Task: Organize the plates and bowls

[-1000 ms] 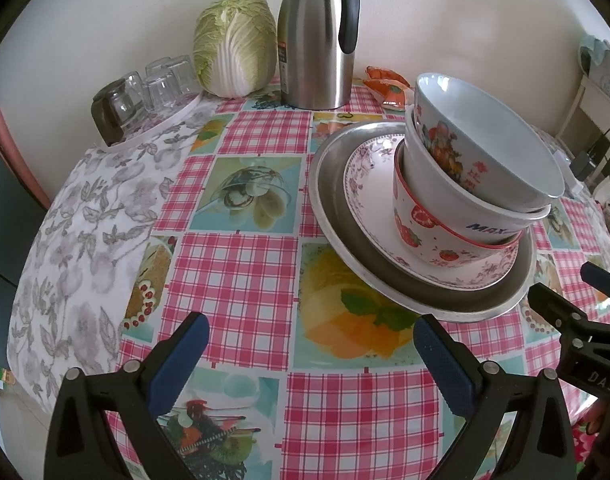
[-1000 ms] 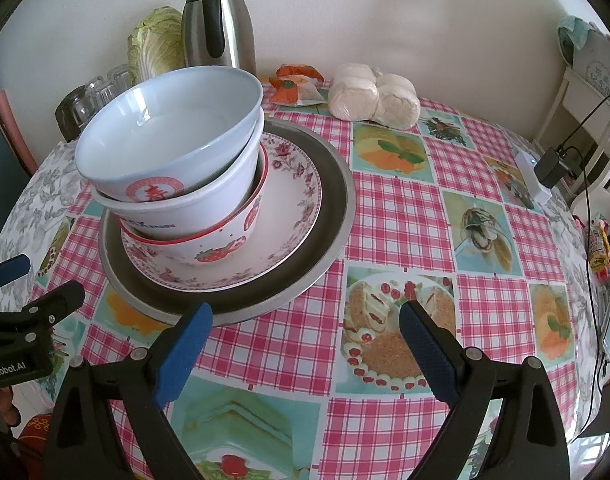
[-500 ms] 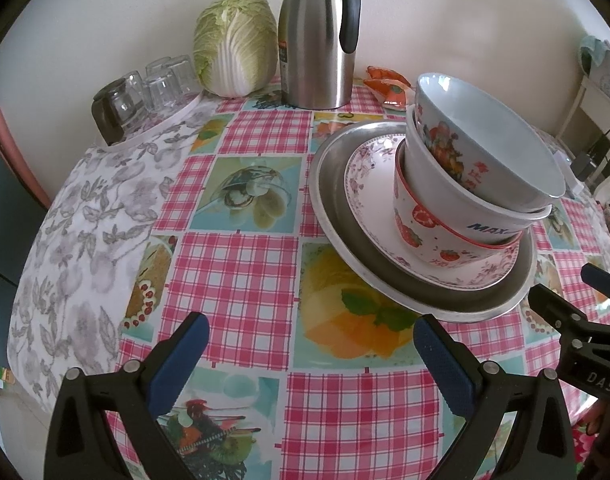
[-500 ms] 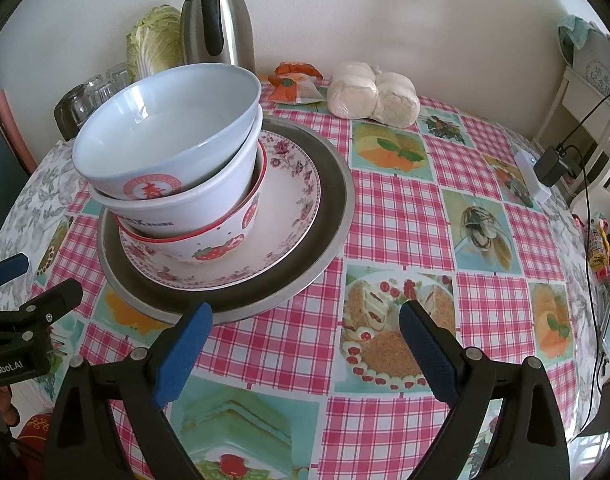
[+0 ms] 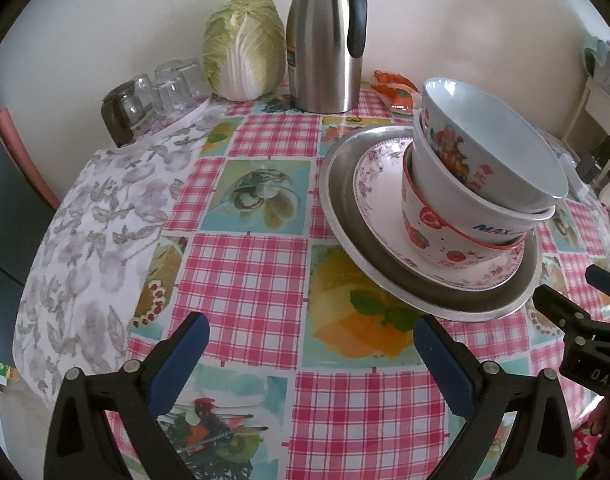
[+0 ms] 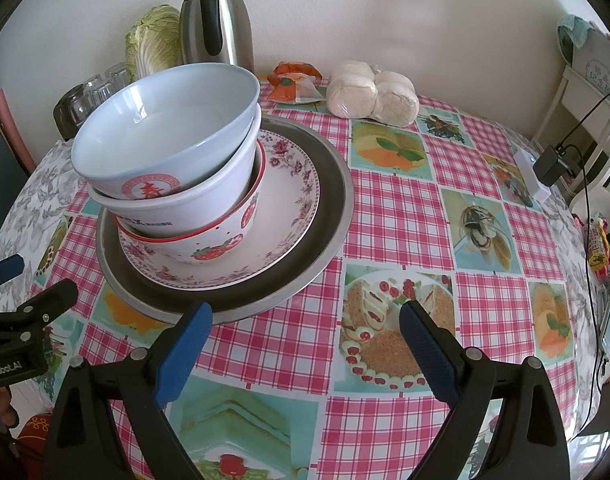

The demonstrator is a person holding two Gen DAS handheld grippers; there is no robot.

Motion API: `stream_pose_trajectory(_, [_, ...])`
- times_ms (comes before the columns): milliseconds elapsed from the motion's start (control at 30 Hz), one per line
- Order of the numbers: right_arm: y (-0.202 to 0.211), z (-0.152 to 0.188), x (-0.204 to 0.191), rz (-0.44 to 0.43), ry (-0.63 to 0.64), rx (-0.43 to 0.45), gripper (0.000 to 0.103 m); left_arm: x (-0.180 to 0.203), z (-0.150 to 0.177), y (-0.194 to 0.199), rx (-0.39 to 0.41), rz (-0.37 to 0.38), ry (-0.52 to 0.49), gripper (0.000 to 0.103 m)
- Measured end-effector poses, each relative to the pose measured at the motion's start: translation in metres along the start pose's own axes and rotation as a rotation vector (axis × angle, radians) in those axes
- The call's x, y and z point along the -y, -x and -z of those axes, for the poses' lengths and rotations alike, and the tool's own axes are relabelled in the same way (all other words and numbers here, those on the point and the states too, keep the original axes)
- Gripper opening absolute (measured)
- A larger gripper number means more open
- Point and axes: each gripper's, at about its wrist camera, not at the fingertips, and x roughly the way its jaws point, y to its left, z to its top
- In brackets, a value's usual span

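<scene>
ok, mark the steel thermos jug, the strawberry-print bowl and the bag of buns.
steel thermos jug [image 5: 325, 56], left wrist view, on its brushed metal body.
strawberry-print bowl [image 6: 221, 242], right wrist view, on its outer wall.
bag of pale round buns [image 6: 371, 94], right wrist view, on the middle bun.

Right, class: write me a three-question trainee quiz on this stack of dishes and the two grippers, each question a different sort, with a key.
1. True or false: the left gripper is shut on the metal tray.
2. How many bowls are nested on the floral plate?
3. Which bowl is lowest? A) the light blue bowl B) the white bowl with blue lettering C) the strawberry bowl

Key: 1 false, since both it and the right gripper are open and hold nothing. 2 three. 3 C.
</scene>
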Motion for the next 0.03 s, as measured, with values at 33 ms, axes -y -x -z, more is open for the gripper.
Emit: stream_pose_trajectory(33, [0.0, 0.0002, 0.0004, 0.0, 0.0, -0.001, 0.095, -0.0007, -0.0004, -0.0002, 0.001, 0.005, 0.003, 0.103])
